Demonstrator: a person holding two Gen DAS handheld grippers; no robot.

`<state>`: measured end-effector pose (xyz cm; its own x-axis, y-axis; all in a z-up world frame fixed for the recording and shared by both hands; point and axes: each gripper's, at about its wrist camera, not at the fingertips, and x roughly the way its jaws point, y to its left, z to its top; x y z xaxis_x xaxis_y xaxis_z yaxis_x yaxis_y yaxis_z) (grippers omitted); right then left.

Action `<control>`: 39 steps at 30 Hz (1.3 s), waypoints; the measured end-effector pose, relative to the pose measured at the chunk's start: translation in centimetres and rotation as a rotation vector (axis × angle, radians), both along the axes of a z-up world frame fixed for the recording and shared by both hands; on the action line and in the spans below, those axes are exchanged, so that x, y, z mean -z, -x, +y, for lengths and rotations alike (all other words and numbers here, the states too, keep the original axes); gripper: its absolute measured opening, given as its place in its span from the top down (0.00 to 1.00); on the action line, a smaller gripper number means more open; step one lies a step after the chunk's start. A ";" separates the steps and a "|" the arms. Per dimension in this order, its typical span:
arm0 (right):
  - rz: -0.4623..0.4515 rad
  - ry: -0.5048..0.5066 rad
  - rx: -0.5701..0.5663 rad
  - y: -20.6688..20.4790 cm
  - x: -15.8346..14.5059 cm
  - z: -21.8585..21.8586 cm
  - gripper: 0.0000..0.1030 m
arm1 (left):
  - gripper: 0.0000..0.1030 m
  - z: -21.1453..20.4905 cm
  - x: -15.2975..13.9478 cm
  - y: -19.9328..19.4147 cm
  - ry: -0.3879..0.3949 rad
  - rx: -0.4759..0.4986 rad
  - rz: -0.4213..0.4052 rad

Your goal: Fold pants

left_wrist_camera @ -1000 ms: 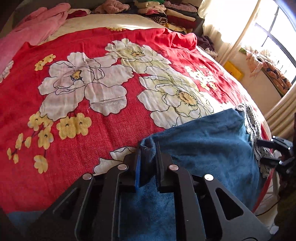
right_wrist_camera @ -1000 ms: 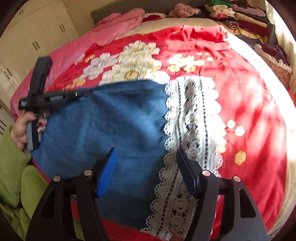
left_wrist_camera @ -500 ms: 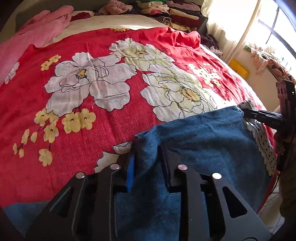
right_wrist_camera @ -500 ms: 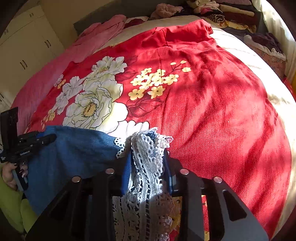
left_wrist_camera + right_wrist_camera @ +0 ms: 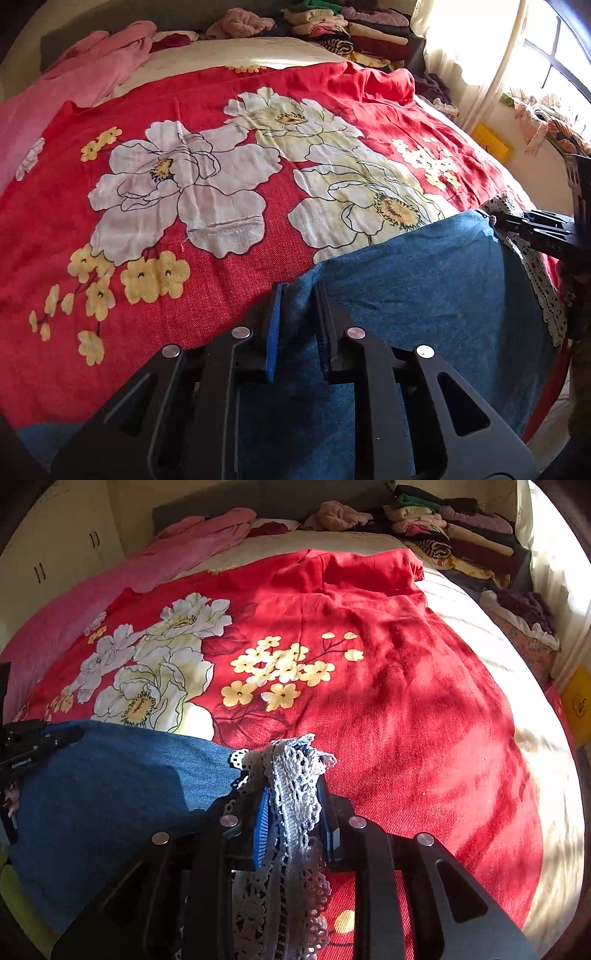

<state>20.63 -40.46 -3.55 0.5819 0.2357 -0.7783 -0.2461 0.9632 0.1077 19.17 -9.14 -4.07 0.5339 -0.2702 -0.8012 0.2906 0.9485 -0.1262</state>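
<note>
- Pants (image 5: 424,295) lie at the near edge of the bed (image 5: 406,701) — blue denim, lace trim (image 5: 295,786) on the right end.
- Your left gripper (image 5: 297,325) straddles the denim's far left corner, jaws opening.
- Your right gripper (image 5: 291,812) also opening, lace bunched between its pads.
- Fold looks partly done, judging by the doubled cloth.
- Far side of the bed is open; clothes stack (image 5: 461,535) sits well apart.
</note>
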 end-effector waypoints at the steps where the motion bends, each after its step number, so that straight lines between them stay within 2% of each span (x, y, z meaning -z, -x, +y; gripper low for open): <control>1: -0.007 -0.011 0.020 0.3 -0.5 -0.5 0.59 | 0.78 0.2 -0.4 0.2 -0.007 -0.011 -0.011; 2: -0.019 -0.019 0.043 0.7 -1.0 -1.1 0.51 | 0.72 0.5 -0.7 0.4 -0.011 -0.017 -0.021; 4: -0.044 -0.042 0.061 2.1 -2.6 -1.9 0.51 | 0.69 1.1 -1.6 1.3 -0.004 -0.012 -0.041; 9: -0.090 -0.073 0.069 6.9 -5.4 -3.5 0.45 | 0.41 3.3 -3.7 3.6 -0.009 -0.059 -0.075; 12: -0.086 -0.060 0.053 9.5 -5.7 -3.4 0.45 | 0.29 3.9 -4.8 5.6 -0.016 -0.074 -0.104; 18: -0.039 -0.073 0.017 13.6 -5.0 -2.7 0.45 | 0.18 4.7 -6.3 10.5 0.004 -0.077 -0.141; 21: 0.005 -0.084 0.015 14.6 -3.9 -2.4 0.45 | 0.17 5.4 -6.5 12.4 0.021 -0.073 -0.132; 24: 0.026 -0.087 0.045 15.3 -2.7 -2.6 0.45 | 0.17 5.9 -6.1 13.7 -0.013 -0.073 -0.121; 26: 0.040 -0.106 0.056 15.4 -2.1 -2.9 0.45 | 0.17 6.3 -5.5 14.1 -0.017 -0.072 -0.091; 30: 0.072 -0.106 0.058 15.2 -0.7 -2.5 0.45 | 0.14 7.5 -3.1 13.9 -0.054 -0.140 -0.009; 31: 0.088 -0.106 0.062 15.1 -0.2 -2.5 0.48 | 0.14 7.6 -2.5 13.7 -0.056 -0.141 0.008; 32: 0.096 -0.123 0.057 15.1 0.2 -2.4 0.62 | 0.14 7.6 -1.7 13.5 -0.064 -0.142 0.023; 34: 0.100 -0.137 0.035 15.4 0.6 -2.2 0.74 | 0.13 7.4 -0.6 13.2 -0.095 -0.145 0.045; 35: 0.095 -0.128 0.017 15.7 0.4 -2.0 0.84 | 0.12 7.2 -0.3 13.1 -0.113 -0.142 0.049; 39: 0.061 -0.068 0.015 16.9 -1.1 -1.9 0.86 | 0.12 7.2 -0.4 13.2 -0.119 -0.149 0.048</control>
